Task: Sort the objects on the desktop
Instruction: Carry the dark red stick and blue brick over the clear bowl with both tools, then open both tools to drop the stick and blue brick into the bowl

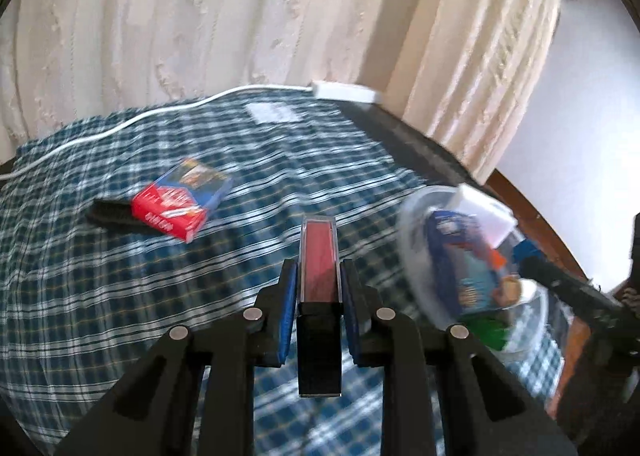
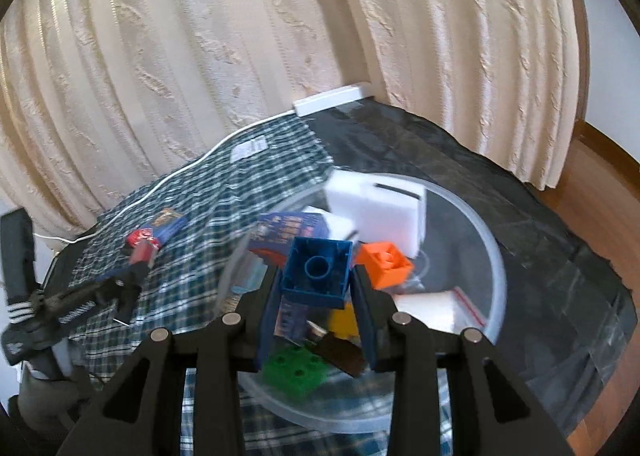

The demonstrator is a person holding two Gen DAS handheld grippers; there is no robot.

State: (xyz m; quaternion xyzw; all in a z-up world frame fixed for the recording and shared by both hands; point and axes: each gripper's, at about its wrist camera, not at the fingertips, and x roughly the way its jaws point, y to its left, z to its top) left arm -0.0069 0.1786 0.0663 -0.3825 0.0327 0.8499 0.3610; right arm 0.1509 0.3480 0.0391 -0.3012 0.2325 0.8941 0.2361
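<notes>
We start at far left of the left wrist view: a black comb [image 1: 110, 214] lies on the plaid cloth [image 1: 100, 296], touching the red-and-blue card box [image 1: 182, 201] just right of it; both are well ahead and left of our left gripper [image 1: 320, 288]. That gripper is clamped on a slim lipstick-like case [image 1: 319, 256], red top with a black base, its long axis running straight out along the fingers. Motion blur is heavy, so lipstick is our best guess.

Moving right, the clear round tub [image 1: 416, 240] sits ahead and to the right of the left gripper, already holding a blue carton, white foam and some blocks.

In the right wrist view our right gripper [image 2: 316, 276] is closed on a blue building block [image 2: 316, 270], hollow underside facing the camera, hanging directly over the tub [image 2: 490, 256]. Below it lie a green block [image 2: 298, 370], a yellow one and an orange block [image 2: 386, 264].

Key relation: the right hand is already above the tub, so its block likely only needs letting go; the left hand, further off, has to carry its case rightward to get there.
</notes>
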